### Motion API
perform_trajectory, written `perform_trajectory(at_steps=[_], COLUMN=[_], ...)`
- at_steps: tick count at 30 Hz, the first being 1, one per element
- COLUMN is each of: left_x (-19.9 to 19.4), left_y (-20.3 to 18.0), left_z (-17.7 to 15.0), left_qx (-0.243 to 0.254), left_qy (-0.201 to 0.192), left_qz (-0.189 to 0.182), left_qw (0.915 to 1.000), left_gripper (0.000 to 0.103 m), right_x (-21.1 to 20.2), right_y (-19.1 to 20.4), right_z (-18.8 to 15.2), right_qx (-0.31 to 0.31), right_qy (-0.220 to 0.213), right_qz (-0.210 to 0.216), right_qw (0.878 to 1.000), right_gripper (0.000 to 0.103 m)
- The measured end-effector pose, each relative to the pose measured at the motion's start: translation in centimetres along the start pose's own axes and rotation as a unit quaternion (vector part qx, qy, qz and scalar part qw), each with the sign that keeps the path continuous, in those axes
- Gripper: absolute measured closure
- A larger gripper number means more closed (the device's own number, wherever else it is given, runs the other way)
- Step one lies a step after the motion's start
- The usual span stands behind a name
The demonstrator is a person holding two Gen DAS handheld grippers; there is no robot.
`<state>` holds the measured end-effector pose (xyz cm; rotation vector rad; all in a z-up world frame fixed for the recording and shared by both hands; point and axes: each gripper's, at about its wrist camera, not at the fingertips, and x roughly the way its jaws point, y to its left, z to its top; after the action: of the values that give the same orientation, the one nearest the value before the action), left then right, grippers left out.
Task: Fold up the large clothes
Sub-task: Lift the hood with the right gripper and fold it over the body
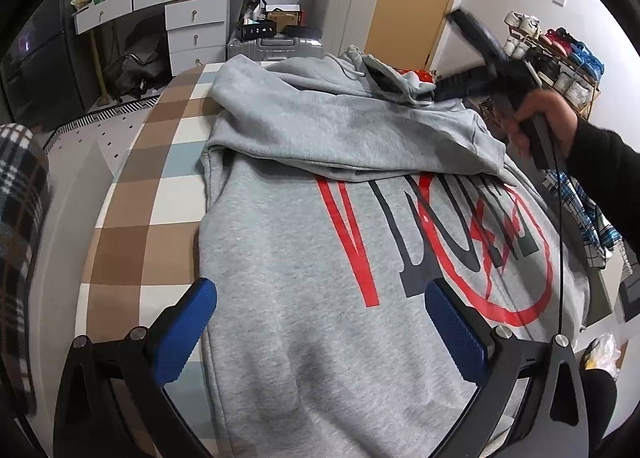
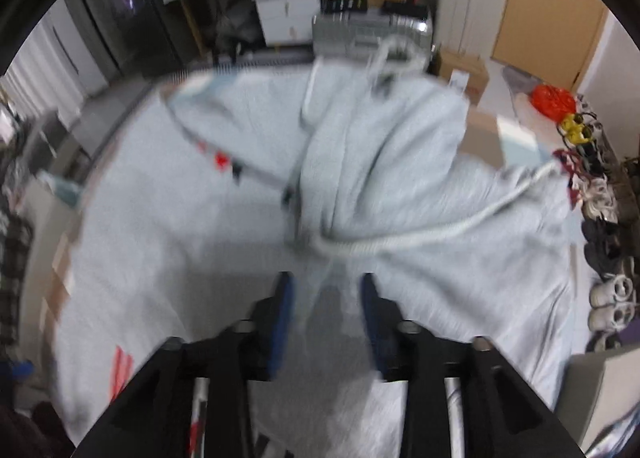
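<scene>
A large grey hoodie with a red and dark print lies flat on a checked bedcover. One grey sleeve is folded across its upper part. My left gripper hangs over the hoodie's lower body, its blue pads wide apart and open with nothing between them. In the blurred right wrist view the right gripper is just above the hoodie near its white drawstring; its jaws stand apart with cloth below them, not pinched. A hand holds that gripper at the hoodie's far right.
A white desk with drawers and suitcases stand beyond the bed. A shoe rack lines the right wall. Plaid fabric sits at the left edge, and a striped garment lies right of the hoodie.
</scene>
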<state>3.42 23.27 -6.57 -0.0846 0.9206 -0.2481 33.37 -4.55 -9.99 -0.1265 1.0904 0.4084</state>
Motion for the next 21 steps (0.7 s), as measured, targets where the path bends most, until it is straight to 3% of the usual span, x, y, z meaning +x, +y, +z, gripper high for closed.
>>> perform_trajectory(at_steps=[2, 4, 7, 12, 13, 14, 15, 16, 17, 21], left_x=[0.0, 0.2, 0.6, 0.9, 0.9, 1.0, 1.0, 1.0, 1.0, 0.8], left_y=[0.0, -0.2, -0.3, -0.5, -0.5, -0.4, -0.5, -0.4, -0.3, 0.0], left_z=[0.0, -0.1, 0.0, -0.1, -0.1, -0.1, -0.1, -0.1, -0.1, -0.1], left_qx=[-0.002, 0.001, 0.003, 0.006, 0.007, 0.007, 0.006, 0.006, 0.006, -0.005], left_qy=[0.001, 0.003, 0.01, 0.016, 0.017, 0.019, 0.02, 0.021, 0.022, 0.022], left_qz=[-0.003, 0.0, 0.004, 0.002, 0.001, 0.002, 0.002, 0.001, 0.0, -0.006], left_qw=[1.0, 1.0, 0.9999, 0.9999, 0.9998, 0.9998, 0.9998, 0.9998, 0.9997, 0.9997], left_gripper=[0.001, 0.001, 0.001, 0.001, 0.001, 0.001, 0.001, 0.001, 0.001, 0.001], right_x=[-1.0, -1.3, 1.0, 7.9, 9.9, 10.7, 11.8, 12.4, 12.5, 10.4], right_y=[-0.5, -0.9, -1.2, -2.1, -2.4, -2.6, -2.8, -2.8, -3.0, -2.2], right_z=[1.9, 5.2, 9.6, 14.2, 14.9, 14.9, 15.1, 15.1, 14.9, 14.2], right_qx=[0.015, 0.034, 0.043, 0.082, 0.099, 0.107, 0.112, 0.103, 0.097, 0.032], right_qy=[-0.043, -0.085, -0.092, -0.015, 0.009, 0.018, 0.031, 0.041, 0.045, 0.008], right_qz=[0.011, -0.002, -0.032, -0.053, -0.04, -0.046, -0.075, -0.106, -0.125, -0.211], right_qw=[0.999, 0.996, 0.994, 0.995, 0.994, 0.993, 0.99, 0.988, 0.986, 0.977], right_gripper=[0.028, 0.024, 0.024, 0.024, 0.031, 0.048, 0.061, 0.086, 0.095, 0.096])
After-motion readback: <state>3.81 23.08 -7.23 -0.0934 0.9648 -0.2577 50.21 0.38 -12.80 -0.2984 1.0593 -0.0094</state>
